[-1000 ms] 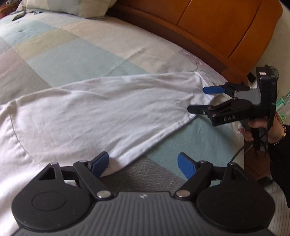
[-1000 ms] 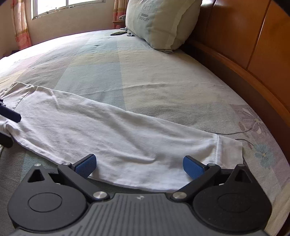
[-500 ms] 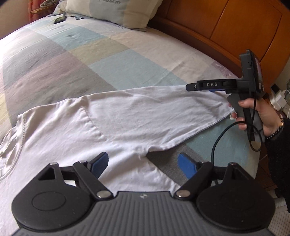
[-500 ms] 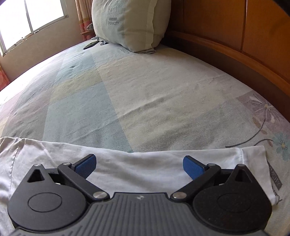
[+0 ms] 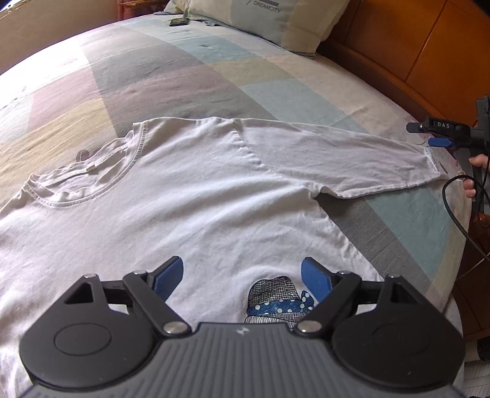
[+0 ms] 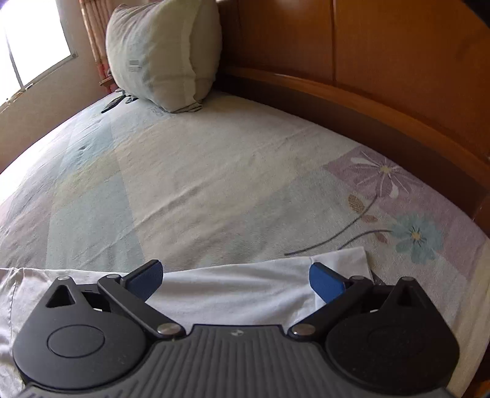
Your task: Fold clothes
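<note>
A white T-shirt (image 5: pixel 199 196) lies flat and face up on the bed, collar to the left, one sleeve (image 5: pixel 352 159) stretched out to the right. A printed figure with a blue dotted band (image 5: pixel 275 303) shows on its chest. My left gripper (image 5: pixel 243 277) hovers open over the chest, nothing between its blue pads. In the left wrist view my right gripper (image 5: pixel 436 134) sits at the sleeve's cuff, held by a hand (image 5: pixel 476 171). In its own view the right gripper (image 6: pixel 234 280) stands open above the sleeve end (image 6: pixel 245 290).
The bed has a pastel patchwork sheet (image 5: pixel 183 73) with a flower print (image 6: pixel 413 235) near the right edge. A pillow (image 6: pixel 162 58) leans on the wooden headboard (image 6: pixel 367 76). A small dark object (image 5: pixel 179 21) lies by the pillow. A black cable (image 5: pixel 456 220) hangs at the bed's right edge.
My left gripper has pulled back and leftward from the sleeve to over the shirt's chest, bringing the collar into view. My right gripper has drawn back toward the cuff.
</note>
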A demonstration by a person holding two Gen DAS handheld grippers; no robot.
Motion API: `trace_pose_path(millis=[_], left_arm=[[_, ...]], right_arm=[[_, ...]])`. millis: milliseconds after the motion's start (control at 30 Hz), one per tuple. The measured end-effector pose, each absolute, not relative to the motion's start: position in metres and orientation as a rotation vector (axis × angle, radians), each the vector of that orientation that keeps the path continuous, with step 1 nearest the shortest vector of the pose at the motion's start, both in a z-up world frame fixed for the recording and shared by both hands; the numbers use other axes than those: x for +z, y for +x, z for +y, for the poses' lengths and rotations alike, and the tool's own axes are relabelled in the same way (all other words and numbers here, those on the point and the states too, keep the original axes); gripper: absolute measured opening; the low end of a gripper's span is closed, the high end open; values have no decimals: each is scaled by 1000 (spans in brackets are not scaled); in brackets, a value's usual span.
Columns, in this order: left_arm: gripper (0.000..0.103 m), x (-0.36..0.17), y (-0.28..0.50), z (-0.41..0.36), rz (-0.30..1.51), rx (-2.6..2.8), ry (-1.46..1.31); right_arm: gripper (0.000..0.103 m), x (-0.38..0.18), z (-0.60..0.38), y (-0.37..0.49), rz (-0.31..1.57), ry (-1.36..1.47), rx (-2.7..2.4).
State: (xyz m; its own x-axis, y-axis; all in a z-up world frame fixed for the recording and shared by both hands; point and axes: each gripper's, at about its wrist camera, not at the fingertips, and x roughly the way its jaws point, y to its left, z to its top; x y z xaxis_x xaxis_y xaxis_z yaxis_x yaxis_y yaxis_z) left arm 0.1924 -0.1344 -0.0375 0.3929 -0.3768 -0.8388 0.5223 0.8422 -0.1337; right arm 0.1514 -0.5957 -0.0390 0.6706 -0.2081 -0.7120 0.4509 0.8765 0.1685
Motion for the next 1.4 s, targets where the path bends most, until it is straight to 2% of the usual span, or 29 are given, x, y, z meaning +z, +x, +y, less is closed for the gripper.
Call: trace_pose_path(millis=[200,267,467,700,833,1167,1333,1400], left_arm=[[85,-23,161,-119,980,-550,111],[88,-21,147,-104,962,-529,90],[89,-47,107,-58,950,-399,22],[89,-86,51,-15,959,-284,-29],[95,-100,24,5,950,-253,-58],[96,-96,4,27,909,-303,-148],[96,-79,17,42,887,-294,-178],[96,-68,29,49,885,-308,-189]], right_arm=[[103,-47,-520,184,852,253,-269],[103,-50,-492,182,878,265,-204],[103,-43,-354,156,843,142,134],[103,-77,-249,114,904,35,195],[103,-86,-245,77,873,27,114],[103,-92,-237,22,813,-1,28],[103,-81,-234,40,868,33,11],[103,-71,-226,53,836,20,41]])
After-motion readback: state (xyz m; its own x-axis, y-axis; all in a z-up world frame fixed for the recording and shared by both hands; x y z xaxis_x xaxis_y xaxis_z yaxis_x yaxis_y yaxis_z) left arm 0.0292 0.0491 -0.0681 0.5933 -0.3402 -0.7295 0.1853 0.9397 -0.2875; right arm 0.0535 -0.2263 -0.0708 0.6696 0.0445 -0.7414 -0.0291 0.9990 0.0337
